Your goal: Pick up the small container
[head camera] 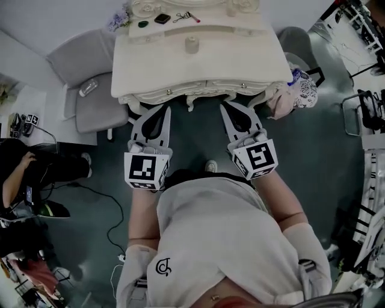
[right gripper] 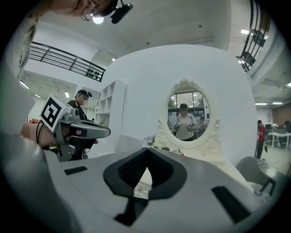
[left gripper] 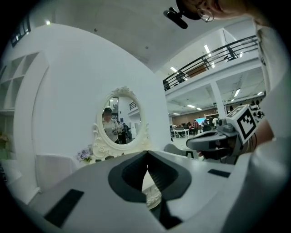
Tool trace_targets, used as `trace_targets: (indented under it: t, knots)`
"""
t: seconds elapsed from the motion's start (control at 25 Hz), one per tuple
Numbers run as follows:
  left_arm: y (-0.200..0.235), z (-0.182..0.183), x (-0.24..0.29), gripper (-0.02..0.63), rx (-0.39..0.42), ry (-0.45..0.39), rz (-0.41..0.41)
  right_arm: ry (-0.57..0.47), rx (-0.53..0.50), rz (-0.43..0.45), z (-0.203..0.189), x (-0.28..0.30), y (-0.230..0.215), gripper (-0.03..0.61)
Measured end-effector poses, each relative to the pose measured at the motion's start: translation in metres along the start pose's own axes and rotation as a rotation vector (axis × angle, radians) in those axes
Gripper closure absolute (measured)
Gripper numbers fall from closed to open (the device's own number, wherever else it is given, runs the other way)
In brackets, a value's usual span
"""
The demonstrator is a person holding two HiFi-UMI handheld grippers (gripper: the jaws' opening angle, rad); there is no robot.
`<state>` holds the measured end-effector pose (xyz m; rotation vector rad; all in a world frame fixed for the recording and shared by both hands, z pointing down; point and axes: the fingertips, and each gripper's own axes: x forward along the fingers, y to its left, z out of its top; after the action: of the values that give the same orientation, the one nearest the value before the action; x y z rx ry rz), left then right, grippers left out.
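The small container (head camera: pixel 191 44) is a cream cylinder standing near the middle of the white dressing table (head camera: pixel 150 66). Both grippers are held side by side below the table's front edge, pointing at it and short of the container. The left gripper (head camera: pixel 163 108) has its jaws together with nothing between them; in its own view the left gripper (left gripper: pixel 147 154) tips meet. The right gripper (head camera: pixel 226 106) is likewise shut and empty, and in its own view the right gripper (right gripper: pixel 146 149) tips touch. I cannot make out the container in either gripper view.
An oval mirror (left gripper: pixel 119 116) stands at the back of the table, with a black item (head camera: pixel 162 18), a green item (head camera: pixel 142 24) and flowers (head camera: pixel 118 20) near it. A grey chair (head camera: pixel 90 90) is at the left, a patterned bag (head camera: pixel 304 90) at the right. A seated person (head camera: pixel 24 174) is far left.
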<state>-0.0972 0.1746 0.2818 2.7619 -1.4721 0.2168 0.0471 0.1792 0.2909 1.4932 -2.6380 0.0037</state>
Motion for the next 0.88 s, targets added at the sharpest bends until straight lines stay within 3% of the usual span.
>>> trace_targets:
  t: [0.32,0.68,0.88]
  knots:
    - [0.029,-0.011,0.089,0.601,0.008,0.065,0.019,0.027,0.03,0.033,-0.015,0.066,-0.071,0.571]
    - [0.084,-0.058,0.218,0.601,-0.094,0.113,-0.069,0.037,0.01,0.064,-0.036,0.179,-0.131,0.571]
    - [0.111,-0.067,0.278,0.601,-0.073,0.1,-0.134,0.051,0.017,0.077,-0.053,0.239,-0.159,0.571]
